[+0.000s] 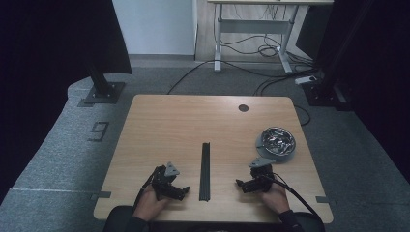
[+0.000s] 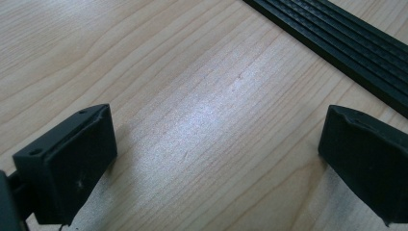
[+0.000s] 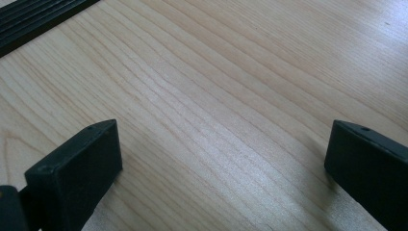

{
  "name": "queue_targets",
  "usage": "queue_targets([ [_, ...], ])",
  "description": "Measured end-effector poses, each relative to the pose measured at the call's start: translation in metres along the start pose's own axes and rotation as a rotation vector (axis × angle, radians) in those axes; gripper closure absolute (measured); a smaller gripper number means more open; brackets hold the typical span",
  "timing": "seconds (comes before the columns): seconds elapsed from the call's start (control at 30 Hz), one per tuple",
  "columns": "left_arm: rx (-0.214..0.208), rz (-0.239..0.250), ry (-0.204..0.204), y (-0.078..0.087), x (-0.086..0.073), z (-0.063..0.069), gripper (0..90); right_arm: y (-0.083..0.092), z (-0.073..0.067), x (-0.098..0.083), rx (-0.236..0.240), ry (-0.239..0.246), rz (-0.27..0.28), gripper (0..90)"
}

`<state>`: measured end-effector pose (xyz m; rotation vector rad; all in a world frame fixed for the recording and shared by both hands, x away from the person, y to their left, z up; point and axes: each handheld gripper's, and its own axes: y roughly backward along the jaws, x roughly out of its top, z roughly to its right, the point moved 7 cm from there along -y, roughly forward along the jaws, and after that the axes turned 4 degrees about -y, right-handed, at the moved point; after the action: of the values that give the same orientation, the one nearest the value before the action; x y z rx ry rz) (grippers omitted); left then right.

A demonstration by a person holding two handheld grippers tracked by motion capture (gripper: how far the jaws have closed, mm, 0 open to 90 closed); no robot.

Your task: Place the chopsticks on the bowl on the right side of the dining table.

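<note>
the left hand-held gripper [image 1: 186, 189] and right hand-held gripper [image 1: 238, 183] rest on the pale wood desk [image 1: 164, 125], jaws spread wide and empty. a black strip [image 1: 205, 171] lies between them; a metal bowl [image 1: 275, 142] sits just beyond the right one, grey carpet [image 1: 58, 154] around.

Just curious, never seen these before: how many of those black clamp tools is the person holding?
2. The left gripper rests left of the black strip; the right gripper rests on its other side, near the metal bowl.

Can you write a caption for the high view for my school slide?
Two hand-held grippers, left and right, rest open on a wooden table beside a black strip and a metal bowl.
</note>
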<state>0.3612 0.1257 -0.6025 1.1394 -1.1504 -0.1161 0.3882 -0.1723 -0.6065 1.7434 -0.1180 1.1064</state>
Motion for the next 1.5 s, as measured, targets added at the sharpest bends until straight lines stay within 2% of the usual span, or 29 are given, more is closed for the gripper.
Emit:
queue_targets([
  [0.63,0.001,0.0,0.001,0.0,0.0,0.0,0.0,0.0,-0.002,0.003,0.006,0.019,-0.016,0.0],
  [0.77,0.0,-0.001,0.0,0.0,0.0,0.0,0.0,0.001,-0.004,0.006,0.02,0.014,-0.002,0.0],
  [0.9,0.0,0.0,0.001,0.0,0.0,0.0,0.0,0.002,-0.005,0.013,0.042,-0.001,0.012,0.0],
  [1.13,0.0,0.0,0.001,0.0,0.0,0.0,0.0,-0.003,-0.011,0.022,0.064,0.006,-0.001,0.0],
  [1.5,0.0,0.0,0.001,0.0,0.0,0.0,0.0,-0.009,-0.018,0.035,0.077,0.016,-0.004,0.0],
])
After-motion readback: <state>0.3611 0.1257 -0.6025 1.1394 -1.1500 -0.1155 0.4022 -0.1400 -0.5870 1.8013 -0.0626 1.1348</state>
